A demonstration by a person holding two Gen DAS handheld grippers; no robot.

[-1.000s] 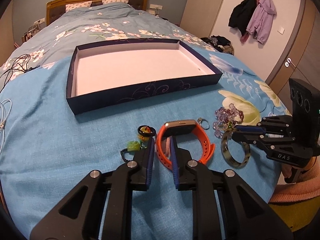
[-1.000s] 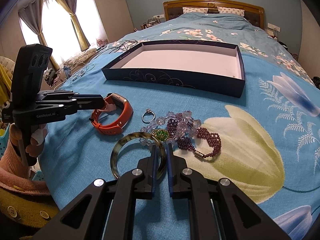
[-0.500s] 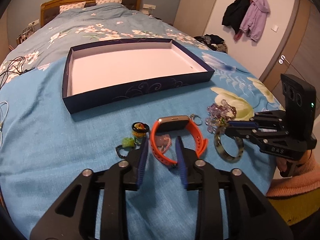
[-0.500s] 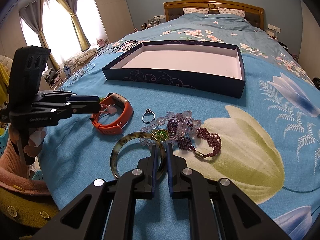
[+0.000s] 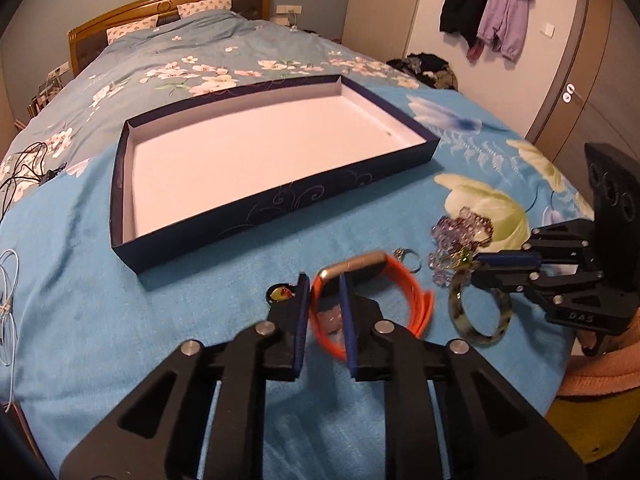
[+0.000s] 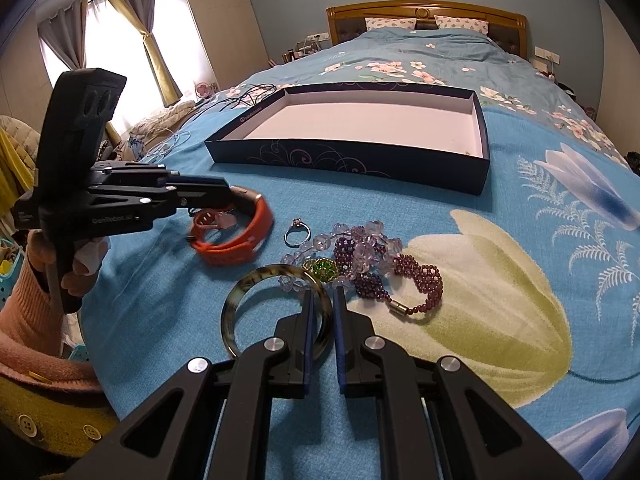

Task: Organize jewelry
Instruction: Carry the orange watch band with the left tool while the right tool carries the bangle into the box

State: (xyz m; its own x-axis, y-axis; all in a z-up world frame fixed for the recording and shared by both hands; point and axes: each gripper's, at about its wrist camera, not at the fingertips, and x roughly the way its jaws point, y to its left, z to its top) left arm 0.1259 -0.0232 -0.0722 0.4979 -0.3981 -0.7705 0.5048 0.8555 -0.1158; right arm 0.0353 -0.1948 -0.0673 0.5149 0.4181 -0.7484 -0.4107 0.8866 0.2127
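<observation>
Two hand-held grippers are working the blue bedspread (image 6: 500, 240) just in front of the navy box (image 5: 280, 208), and I'm taking that box as my marker. My left hand-held gripper (image 5: 324, 280) has just been closing, and it's now pinching the near side of the orange watch band (image 5: 404, 292), one finger inside the loop and one outside. The band is blurring a little, sitting in front of the box's near wall. My right hand-held gripper (image 6: 321, 300) is pressing together on the mottled bangle (image 6: 244, 292), clamping its rim, further out from the box than the band. Between bangle and box I'm seeing a small silver ring (image 6: 298, 234) and a tangle of purple and clear beaded bracelets (image 6: 368, 258), with a green bead piece (image 6: 322, 269) touching them. A small dark charm (image 5: 280, 293) is peeking out beside my left finger.
</observation>
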